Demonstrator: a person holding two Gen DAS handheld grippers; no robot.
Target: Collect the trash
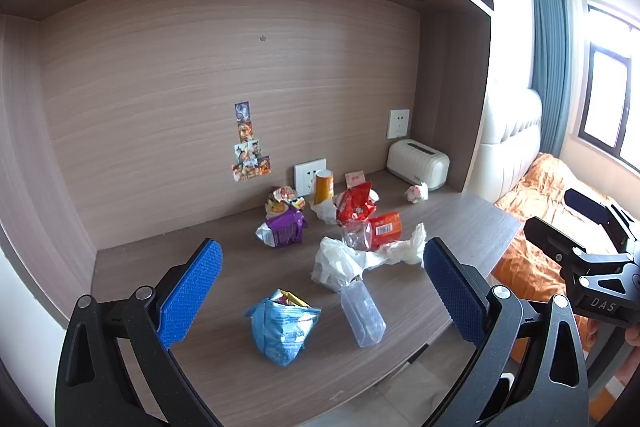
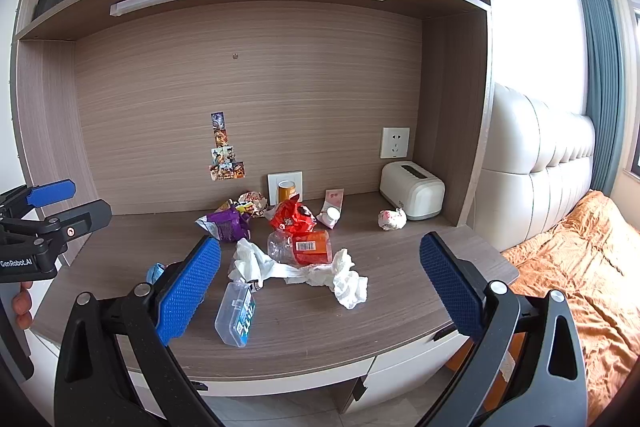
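Trash heaped mid-desk (image 2: 400,307), left gripper (image 1: 322,291) spread wide and holding nothing, blue snack bag (image 1: 282,331) right between its pads (not touching), right gripper (image 2: 320,283) also wide apart, clear plastic box (image 2: 236,315) just ahead, crumpled tissue (image 2: 344,279) beyond.

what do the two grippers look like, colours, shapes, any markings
Both are alike: a black frame of triangular cut-out links with silver pivot pins, carrying two flat blue fingers with a knobbly textured face. The left gripper has "GenRobot.AI" in white on its body, seen from the right wrist view. The right gripper shows "DAS" lettering from the left wrist view. No cables visible.
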